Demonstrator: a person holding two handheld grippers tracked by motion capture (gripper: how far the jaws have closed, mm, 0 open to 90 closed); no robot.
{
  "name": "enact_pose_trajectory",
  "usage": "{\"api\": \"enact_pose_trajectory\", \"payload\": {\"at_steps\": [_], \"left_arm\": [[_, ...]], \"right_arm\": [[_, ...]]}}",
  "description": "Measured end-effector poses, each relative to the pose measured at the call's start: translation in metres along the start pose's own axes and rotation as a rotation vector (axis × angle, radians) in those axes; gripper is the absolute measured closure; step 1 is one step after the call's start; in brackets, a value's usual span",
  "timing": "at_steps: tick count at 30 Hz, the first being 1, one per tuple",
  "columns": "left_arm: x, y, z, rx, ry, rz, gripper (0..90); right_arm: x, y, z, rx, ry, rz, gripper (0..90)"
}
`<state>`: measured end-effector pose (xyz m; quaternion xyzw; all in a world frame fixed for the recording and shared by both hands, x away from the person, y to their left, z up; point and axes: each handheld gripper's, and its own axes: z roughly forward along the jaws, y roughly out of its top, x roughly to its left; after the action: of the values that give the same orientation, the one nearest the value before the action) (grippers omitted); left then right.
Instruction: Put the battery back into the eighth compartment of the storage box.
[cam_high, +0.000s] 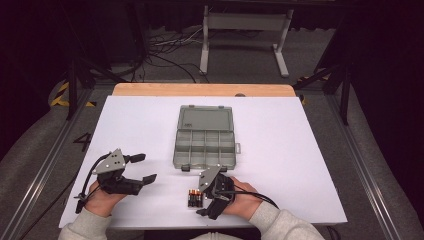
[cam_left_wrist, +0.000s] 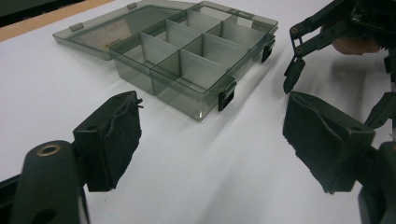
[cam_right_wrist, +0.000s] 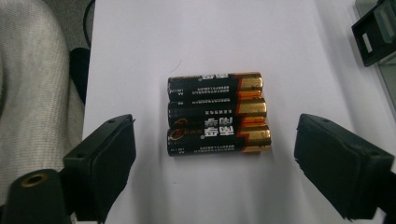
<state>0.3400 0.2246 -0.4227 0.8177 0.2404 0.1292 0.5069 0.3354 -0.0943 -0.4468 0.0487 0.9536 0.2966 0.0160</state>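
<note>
Three black and gold batteries (cam_high: 194, 198) (cam_right_wrist: 217, 114) lie side by side on the white table, close to its front edge. My right gripper (cam_high: 201, 198) (cam_right_wrist: 215, 126) is open, with one jaw beyond each end of the batteries and a gap on both sides. A clear grey compartment box (cam_high: 176, 150) (cam_left_wrist: 196, 65) sits mid-table with its lid laid flat on the far side; its compartments look empty. My left gripper (cam_high: 145, 168) (cam_left_wrist: 210, 112) is open at the front left and holds nothing, pointing toward the box. One finger (cam_left_wrist: 294, 74) of the right gripper appears in the left gripper view.
A wooden strip (cam_high: 200, 90) runs along the table's far edge. Beyond it stand a white desk frame (cam_high: 245, 30) and floor cables (cam_high: 170, 47). A grey sleeve (cam_right_wrist: 28, 93) lies left of the batteries. The box's black latches (cam_left_wrist: 226, 98) face the grippers.
</note>
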Motion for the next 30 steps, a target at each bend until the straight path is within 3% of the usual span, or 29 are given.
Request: {"api": "enact_pose_trajectory", "payload": {"at_steps": [7, 19, 30], "left_arm": [[0.000, 0.000, 0.000, 0.003, 0.001, 0.000, 19.7], [0.000, 0.000, 0.000, 0.000, -0.004, -0.004, 19.7], [0.000, 0.000, 0.000, -0.001, -0.005, -0.006, 19.7]], "right_arm": [[0.001, 0.001, 0.002, 0.017, 0.001, -0.036, 25.3], [-0.002, 0.002, 0.000, 0.012, 0.013, -0.046, 40.9], [-0.003, 0.006, -0.009, 0.005, 0.016, -0.051, 41.5]]}}
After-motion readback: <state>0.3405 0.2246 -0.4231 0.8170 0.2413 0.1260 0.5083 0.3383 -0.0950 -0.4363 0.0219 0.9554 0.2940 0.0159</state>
